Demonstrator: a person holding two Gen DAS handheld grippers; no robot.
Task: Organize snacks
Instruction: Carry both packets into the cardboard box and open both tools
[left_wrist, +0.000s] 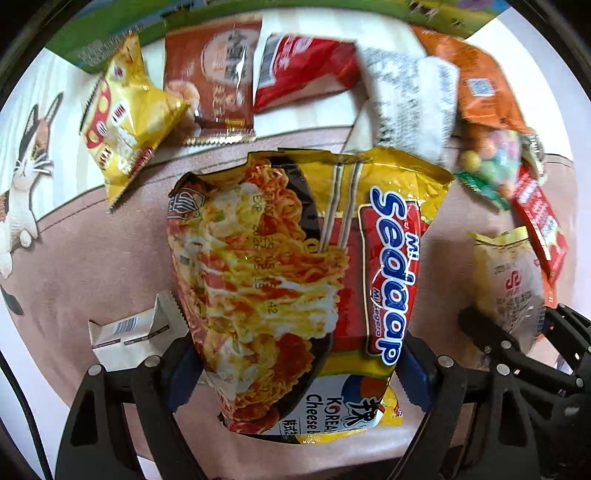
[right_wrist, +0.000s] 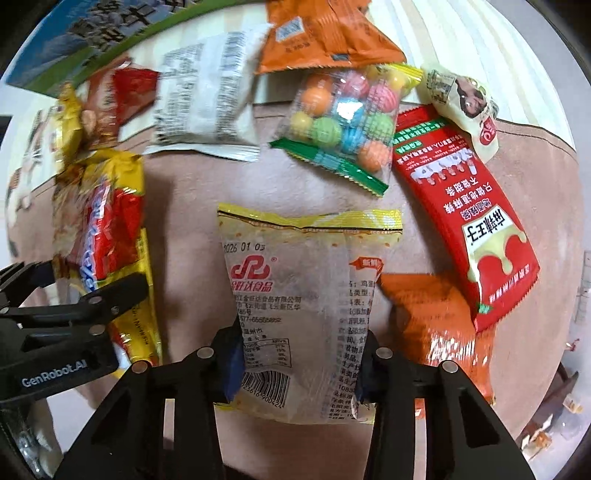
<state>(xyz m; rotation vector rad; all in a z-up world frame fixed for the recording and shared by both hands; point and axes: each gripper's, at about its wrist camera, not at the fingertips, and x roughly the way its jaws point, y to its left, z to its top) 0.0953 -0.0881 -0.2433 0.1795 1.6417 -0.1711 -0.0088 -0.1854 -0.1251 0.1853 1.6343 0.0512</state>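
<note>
A yellow Mi Sedaap noodle packet (left_wrist: 295, 277) hangs between the blue pads of my left gripper (left_wrist: 299, 376), which is shut on its two side edges above the pink-brown mat (left_wrist: 92, 258). My right gripper (right_wrist: 299, 373) is shut on a pale yellow see-through snack packet (right_wrist: 306, 314) with a printed date and barcode. In the left wrist view that packet (left_wrist: 509, 280) and the right gripper (left_wrist: 517, 325) show at the right edge. In the right wrist view the left gripper (right_wrist: 74, 284) and the noodle packet (right_wrist: 110, 240) show at the left.
Loose snacks ring the mat: a yellow bag (left_wrist: 125, 122), a brown packet (left_wrist: 214, 81), a red packet (left_wrist: 303, 66), a white packet (right_wrist: 207, 99), an orange packet (right_wrist: 321, 33), a bag of coloured candy balls (right_wrist: 343, 118), a red strip packet (right_wrist: 465, 221). A small white packet (left_wrist: 136, 332) lies by the left finger.
</note>
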